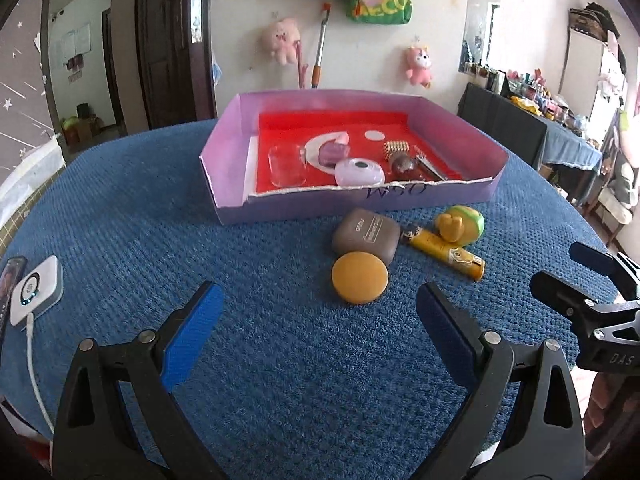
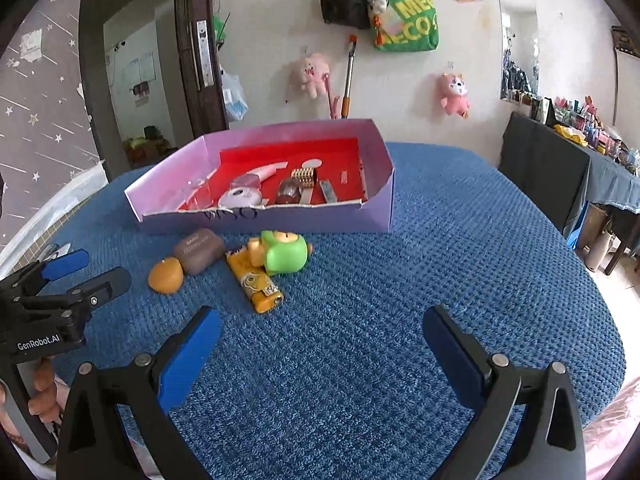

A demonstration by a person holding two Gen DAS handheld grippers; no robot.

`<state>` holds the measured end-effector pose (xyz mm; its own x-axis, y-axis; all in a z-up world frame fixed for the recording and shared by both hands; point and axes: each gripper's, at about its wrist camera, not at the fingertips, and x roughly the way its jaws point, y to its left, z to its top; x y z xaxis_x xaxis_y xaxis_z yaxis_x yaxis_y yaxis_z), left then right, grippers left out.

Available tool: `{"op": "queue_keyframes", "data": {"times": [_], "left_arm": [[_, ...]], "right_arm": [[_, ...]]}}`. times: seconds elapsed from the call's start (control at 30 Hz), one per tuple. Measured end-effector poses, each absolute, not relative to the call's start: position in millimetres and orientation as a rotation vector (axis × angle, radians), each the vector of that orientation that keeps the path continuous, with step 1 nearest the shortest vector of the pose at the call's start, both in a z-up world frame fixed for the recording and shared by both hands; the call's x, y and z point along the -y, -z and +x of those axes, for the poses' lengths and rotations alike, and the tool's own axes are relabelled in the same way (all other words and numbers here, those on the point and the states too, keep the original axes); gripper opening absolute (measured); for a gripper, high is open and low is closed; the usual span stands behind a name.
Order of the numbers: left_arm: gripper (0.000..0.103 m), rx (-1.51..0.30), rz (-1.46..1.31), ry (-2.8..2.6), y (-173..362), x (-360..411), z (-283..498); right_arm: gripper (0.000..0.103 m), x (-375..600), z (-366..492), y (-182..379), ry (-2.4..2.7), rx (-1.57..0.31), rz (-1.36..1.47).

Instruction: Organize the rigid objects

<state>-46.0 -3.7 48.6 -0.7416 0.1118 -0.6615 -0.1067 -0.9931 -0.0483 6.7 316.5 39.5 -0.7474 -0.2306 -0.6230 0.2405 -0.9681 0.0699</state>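
A purple cardboard box (image 1: 424, 196) (image 2: 372, 212) with a red floor stands on the blue tablecloth and holds several small items, among them a clear cup (image 1: 287, 165) and a pale round case (image 1: 359, 172). In front of it lie an orange disc (image 1: 359, 277) (image 2: 165, 275), a brown case (image 1: 366, 234) (image 2: 199, 250), a yellow lighter (image 1: 448, 254) (image 2: 256, 284) and a green and yellow toy (image 1: 460, 224) (image 2: 286, 256). My left gripper (image 1: 320, 312) hangs open just short of the disc. My right gripper (image 2: 320, 332) hangs open, nothing between its fingers, right of the lighter.
A white device with a cable (image 1: 36, 290) and a phone (image 1: 8, 280) lie at the table's left edge. A dark chair (image 2: 540, 168) and a cluttered side table (image 2: 608, 148) stand to the right. Plush toys and bags hang on the wall behind.
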Motion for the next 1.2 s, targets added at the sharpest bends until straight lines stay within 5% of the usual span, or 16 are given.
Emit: {"op": "queue_keyframes", "data": {"times": [0.67, 1.2], "left_arm": [[0.098, -0.005, -1.250, -2.699, -28.9, 6.9, -84.1], [0.069, -0.111, -1.266, -2.604, -20.7, -7.2, -103.2]], "right_arm": [[0.099, -291.9, -40.4, -18.0, 2.538, -0.117, 1.136], [0.072, -269.4, -70.9, -11.2, 2.422, -0.210, 1.187]]}}
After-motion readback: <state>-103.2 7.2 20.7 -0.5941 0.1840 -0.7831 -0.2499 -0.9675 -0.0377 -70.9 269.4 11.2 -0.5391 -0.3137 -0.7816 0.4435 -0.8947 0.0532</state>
